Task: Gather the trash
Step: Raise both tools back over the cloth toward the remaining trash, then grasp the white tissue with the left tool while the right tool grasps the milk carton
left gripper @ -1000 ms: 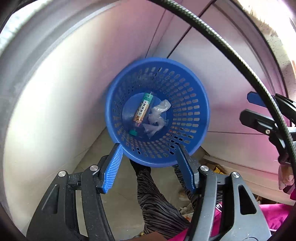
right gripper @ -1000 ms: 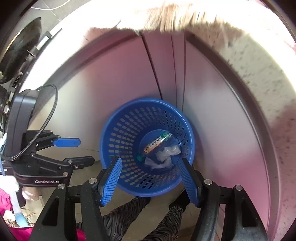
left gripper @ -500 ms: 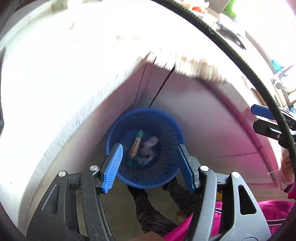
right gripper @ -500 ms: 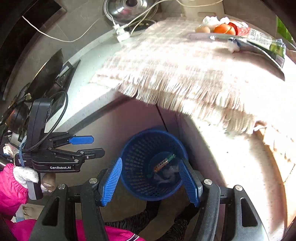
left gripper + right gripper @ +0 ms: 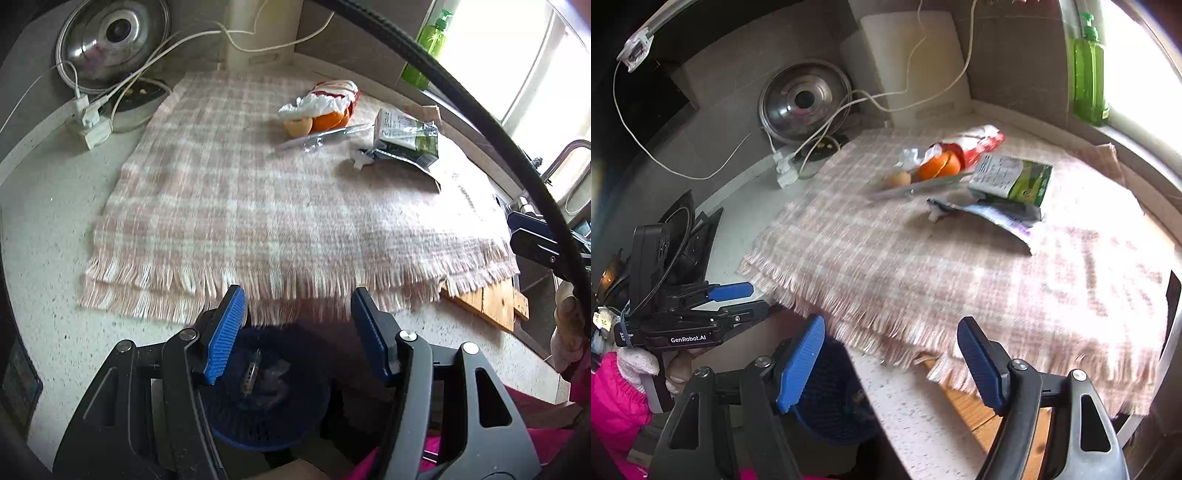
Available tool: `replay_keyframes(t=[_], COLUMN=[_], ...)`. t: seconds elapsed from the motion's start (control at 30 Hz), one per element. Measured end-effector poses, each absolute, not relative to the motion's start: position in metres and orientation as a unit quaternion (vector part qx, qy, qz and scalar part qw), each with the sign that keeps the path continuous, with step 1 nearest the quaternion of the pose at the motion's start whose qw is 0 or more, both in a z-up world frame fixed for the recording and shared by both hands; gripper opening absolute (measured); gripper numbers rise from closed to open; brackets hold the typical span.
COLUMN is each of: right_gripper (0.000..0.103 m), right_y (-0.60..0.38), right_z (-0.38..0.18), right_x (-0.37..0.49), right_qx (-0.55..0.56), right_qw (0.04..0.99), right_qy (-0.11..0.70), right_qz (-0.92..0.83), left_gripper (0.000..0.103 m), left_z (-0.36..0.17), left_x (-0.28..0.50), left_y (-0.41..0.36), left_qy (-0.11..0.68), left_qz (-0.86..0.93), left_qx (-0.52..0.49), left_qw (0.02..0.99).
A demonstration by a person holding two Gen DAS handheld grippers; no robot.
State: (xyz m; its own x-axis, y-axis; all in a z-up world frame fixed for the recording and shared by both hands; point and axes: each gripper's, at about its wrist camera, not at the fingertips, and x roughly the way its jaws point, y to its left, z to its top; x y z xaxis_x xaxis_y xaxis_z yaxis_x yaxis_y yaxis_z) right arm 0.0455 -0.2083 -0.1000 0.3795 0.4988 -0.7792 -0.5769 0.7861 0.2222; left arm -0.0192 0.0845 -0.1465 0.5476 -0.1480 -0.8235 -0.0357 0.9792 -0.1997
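- The trash lies in a cluster at the far part of the plaid cloth (image 5: 280,206) on the counter (image 5: 44,229) — an orange peel (image 5: 330,120), an eggshell (image 5: 297,127), a crumpled white-and-red wrapper (image 5: 325,96) and a green carton (image 5: 406,138)
- A long clear plastic strip (image 5: 317,137) lies with its long axis running from the carton toward the lower left; a torn grey wrapper (image 5: 990,216) stretches from near the strip toward the right
- The blue basket (image 5: 266,398) stands below the counter edge, with a tube and crumpled plastic inside
- Left gripper (image 5: 297,336): jaws apart, nothing between them
- Right gripper (image 5: 890,363): jaws opening, nothing between them
- A second ago both cameras looked down into the basket against the cabinet front; both grippers have since risen, and now the countertop and cloth fill the views, the basket dark at the bottom edge
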Motion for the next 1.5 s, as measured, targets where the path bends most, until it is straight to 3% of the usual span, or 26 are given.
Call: replay_keyframes(t=[0.2,0.33,0.97,1.5], right_gripper=[0.085,0.095,0.097,0.097], right_y=[-0.232,-0.237,-0.199,-0.143], right_z=[-0.077,-0.071,-0.112,-0.159], right_x=[0.089,0.121,0.238,0.251], right_qx=[-0.075,-0.096,-0.236,-0.412], right_qw=[0.856,0.862,0.801,0.712], right_qy=[0.408,0.393,0.415,0.406], right_qz=[0.307,0.306,0.36,0.397], left_gripper=[0.061,0.061,0.061,0.06], left_z=[-0.126,-0.119,-0.13,-0.163], left_x=[0.026,0.055,0.184,0.233], left_y=[0.063,0.057,0.014,0.01], left_qy=[0.443,0.434,0.456,0.499], left_qz=[-0.027,-0.029,-0.031,-0.029], left_qx=[-0.091,-0.087,0.034,0.057], left_qw=[0.892,0.896,0.889,0.864])
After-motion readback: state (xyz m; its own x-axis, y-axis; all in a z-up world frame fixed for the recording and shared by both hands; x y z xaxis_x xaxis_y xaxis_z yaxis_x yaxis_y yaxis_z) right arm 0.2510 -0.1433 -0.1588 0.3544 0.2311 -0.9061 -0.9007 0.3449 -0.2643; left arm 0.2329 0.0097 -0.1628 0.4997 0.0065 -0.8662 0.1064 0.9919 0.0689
